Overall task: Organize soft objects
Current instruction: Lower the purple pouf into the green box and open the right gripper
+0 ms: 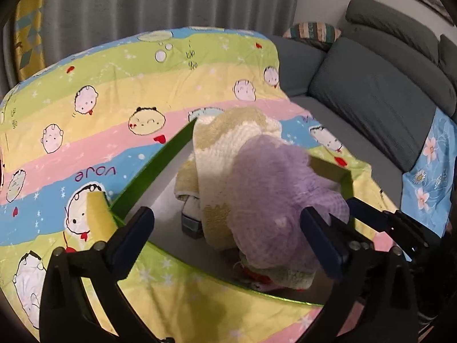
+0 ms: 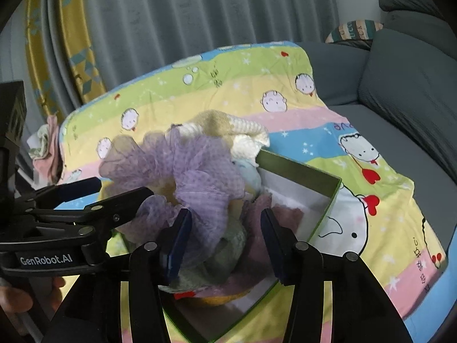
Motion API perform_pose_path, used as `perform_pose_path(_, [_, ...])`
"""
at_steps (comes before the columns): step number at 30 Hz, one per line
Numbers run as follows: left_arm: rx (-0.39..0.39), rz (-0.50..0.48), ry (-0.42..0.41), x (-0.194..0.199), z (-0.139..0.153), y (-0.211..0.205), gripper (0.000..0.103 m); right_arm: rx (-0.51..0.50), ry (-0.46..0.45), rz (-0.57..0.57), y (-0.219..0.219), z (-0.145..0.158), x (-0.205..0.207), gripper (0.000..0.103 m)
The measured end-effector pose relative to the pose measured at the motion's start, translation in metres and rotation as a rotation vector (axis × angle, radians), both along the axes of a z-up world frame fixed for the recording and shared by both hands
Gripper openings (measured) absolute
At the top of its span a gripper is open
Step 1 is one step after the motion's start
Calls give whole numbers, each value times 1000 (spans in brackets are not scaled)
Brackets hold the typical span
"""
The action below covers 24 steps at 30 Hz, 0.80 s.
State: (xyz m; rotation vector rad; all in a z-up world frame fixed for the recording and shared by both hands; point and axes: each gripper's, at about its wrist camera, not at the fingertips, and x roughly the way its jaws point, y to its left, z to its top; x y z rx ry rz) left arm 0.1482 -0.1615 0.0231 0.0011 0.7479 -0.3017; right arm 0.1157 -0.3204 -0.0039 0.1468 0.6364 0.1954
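Green box (image 2: 328, 188), on the cartoon blanket (image 1: 85, 148): you hold left gripper (image 1: 228, 240) and right gripper (image 2: 225, 245) apart, empty, so the lilac mesh bath pouf (image 2: 185, 177) rests atop the cream towel (image 1: 217, 143).

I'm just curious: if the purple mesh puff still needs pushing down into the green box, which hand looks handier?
Probably the right gripper: its open jaws sit right at the purple mesh puff over the green box; the left gripper is spread wider.

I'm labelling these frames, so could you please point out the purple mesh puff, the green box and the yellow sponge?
Purple mesh puff (image 2: 197, 171): right wrist view, middle of its ruffles.
Green box (image 2: 300, 170): right wrist view, far wall.
Yellow sponge (image 1: 100, 214): left wrist view, its broad face.
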Motion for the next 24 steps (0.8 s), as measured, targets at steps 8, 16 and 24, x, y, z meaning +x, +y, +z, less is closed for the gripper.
perform_pose_path(8, [-52, 12, -37, -21, 22, 14, 102, -22, -89, -9, 2, 30, -30, 62])
perform_pose_path(16, [-57, 7, -62, -41, 34, 17, 102, -24, -122, -21, -3, 44, -50, 63])
perform_pose_path(24, [-52, 29, -65, -58, 33, 28, 102, -7, -123, -32, -7, 46, -64, 67])
